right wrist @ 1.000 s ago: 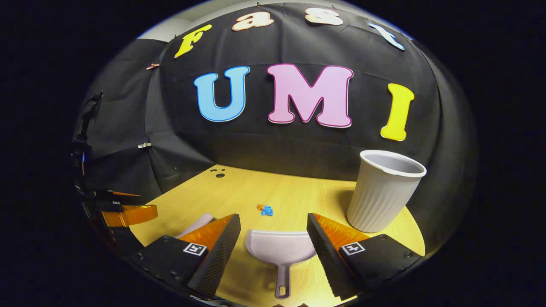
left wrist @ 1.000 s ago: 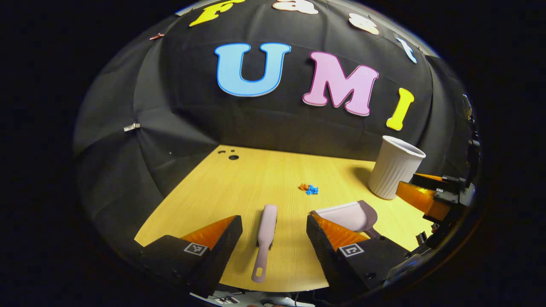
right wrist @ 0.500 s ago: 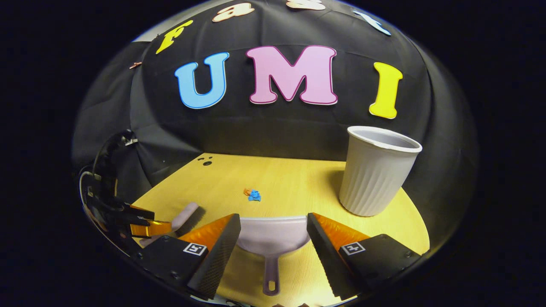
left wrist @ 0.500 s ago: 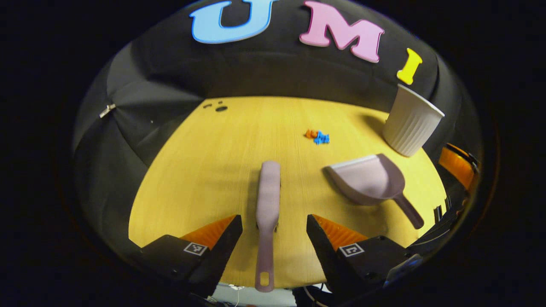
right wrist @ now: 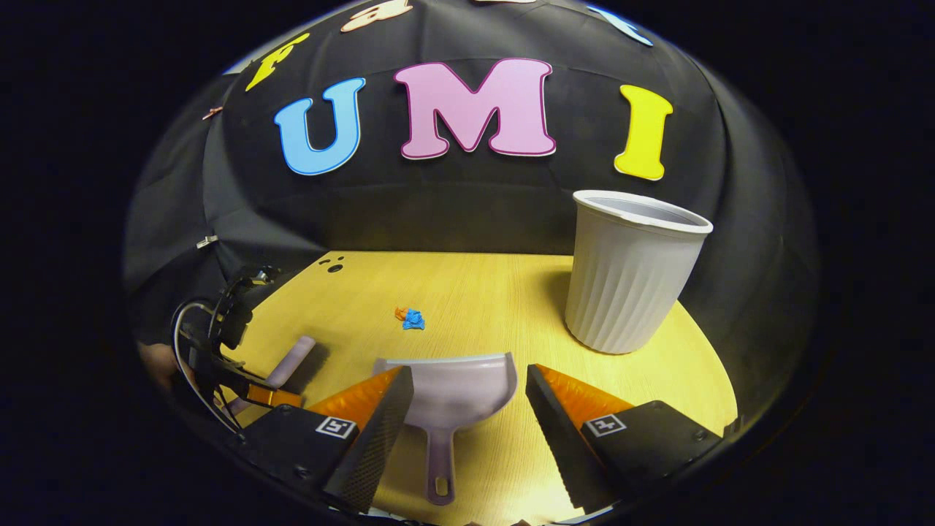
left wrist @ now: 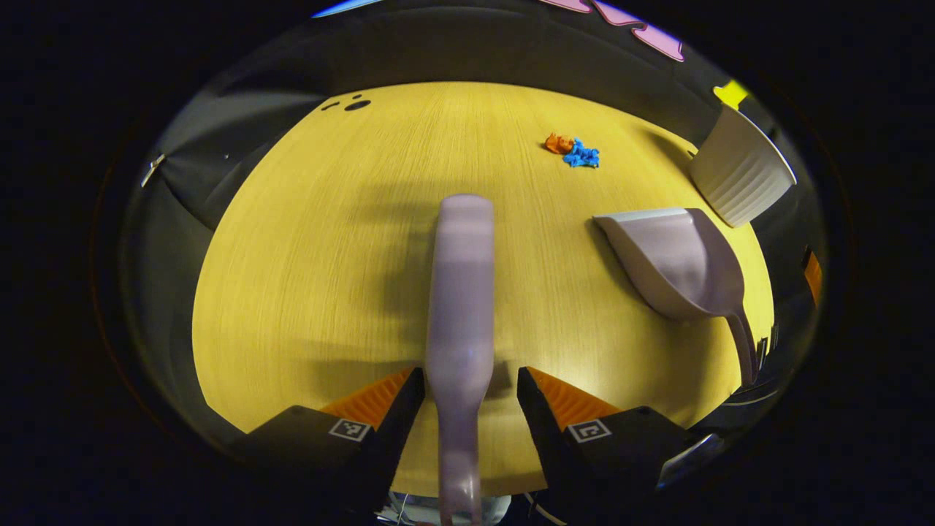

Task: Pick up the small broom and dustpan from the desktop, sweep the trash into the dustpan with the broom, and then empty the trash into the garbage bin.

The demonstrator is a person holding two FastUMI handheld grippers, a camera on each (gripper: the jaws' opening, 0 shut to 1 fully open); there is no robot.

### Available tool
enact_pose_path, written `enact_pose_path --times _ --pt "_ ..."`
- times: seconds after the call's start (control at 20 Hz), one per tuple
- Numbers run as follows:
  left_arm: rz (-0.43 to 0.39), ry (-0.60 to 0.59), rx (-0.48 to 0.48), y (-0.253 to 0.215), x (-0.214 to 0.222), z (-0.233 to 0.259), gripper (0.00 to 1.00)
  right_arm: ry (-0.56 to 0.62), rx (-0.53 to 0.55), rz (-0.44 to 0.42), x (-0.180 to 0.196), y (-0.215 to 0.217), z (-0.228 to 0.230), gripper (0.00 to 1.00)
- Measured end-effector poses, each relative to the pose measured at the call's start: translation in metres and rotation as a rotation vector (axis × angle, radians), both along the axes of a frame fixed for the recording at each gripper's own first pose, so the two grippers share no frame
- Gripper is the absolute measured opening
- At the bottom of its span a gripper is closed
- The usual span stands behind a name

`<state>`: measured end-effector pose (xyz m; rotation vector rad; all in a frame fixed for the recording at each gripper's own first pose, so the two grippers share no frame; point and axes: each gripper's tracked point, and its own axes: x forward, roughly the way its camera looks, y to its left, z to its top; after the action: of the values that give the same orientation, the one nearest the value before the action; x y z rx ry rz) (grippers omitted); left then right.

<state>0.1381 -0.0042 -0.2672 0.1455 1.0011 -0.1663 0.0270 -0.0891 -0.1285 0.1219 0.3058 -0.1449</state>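
Observation:
A pale lilac broom lies on the yellow wooden desktop, handle toward me. My left gripper is open and low over it, one finger on each side of the handle, with a gap still showing. The matching dustpan lies flat with its handle pointing at me. My right gripper is open, straddling the pan's rear. A small heap of blue and orange trash sits mid-table beyond the pan. The ribbed white bin stands upright at the right.
In the right gripper view the broom and the left gripper with its cables sit at the far left. In the left gripper view the dustpan, trash and bin lie to the right. Small dark holes mark the far-left corner.
My left gripper has tipped down and dropped over the broom, whose handle now lies between its fingers. My right gripper has moved forward over the dustpan's handle. Nothing has been taken hold of.

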Motion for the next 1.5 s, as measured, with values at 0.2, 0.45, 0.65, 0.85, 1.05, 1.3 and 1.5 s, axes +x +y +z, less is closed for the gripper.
enact_pose_path --times 0.2,0.45,0.65,0.85,1.05,1.3,1.5 --pt "-0.020 -0.008 0.061 0.001 0.001 -0.005 0.62 0.028 0.003 0.028 0.003 0.007 -0.007 0.98" --pt "-0.031 -0.063 0.051 -0.002 0.006 -0.005 0.34 0.041 -0.001 0.050 0.003 0.013 -0.009 0.97" --pt "-0.007 -0.109 -0.007 -0.001 0.003 -0.003 0.27 0.085 0.019 0.070 0.000 0.018 -0.019 0.97" --pt "0.035 -0.147 -0.094 -0.002 -0.007 0.005 0.24 0.156 0.029 0.085 -0.002 0.022 -0.030 0.98" --pt "0.045 -0.225 -0.155 -0.004 -0.025 0.032 0.24 0.192 0.052 0.069 0.000 0.023 -0.039 0.98" --pt "0.043 -0.293 -0.199 -0.001 -0.053 0.062 0.24 0.319 0.110 0.047 -0.003 0.027 -0.080 0.99" --pt "0.044 -0.293 -0.187 0.003 -0.070 0.070 0.24 0.436 0.102 0.015 -0.009 0.024 -0.122 0.99"
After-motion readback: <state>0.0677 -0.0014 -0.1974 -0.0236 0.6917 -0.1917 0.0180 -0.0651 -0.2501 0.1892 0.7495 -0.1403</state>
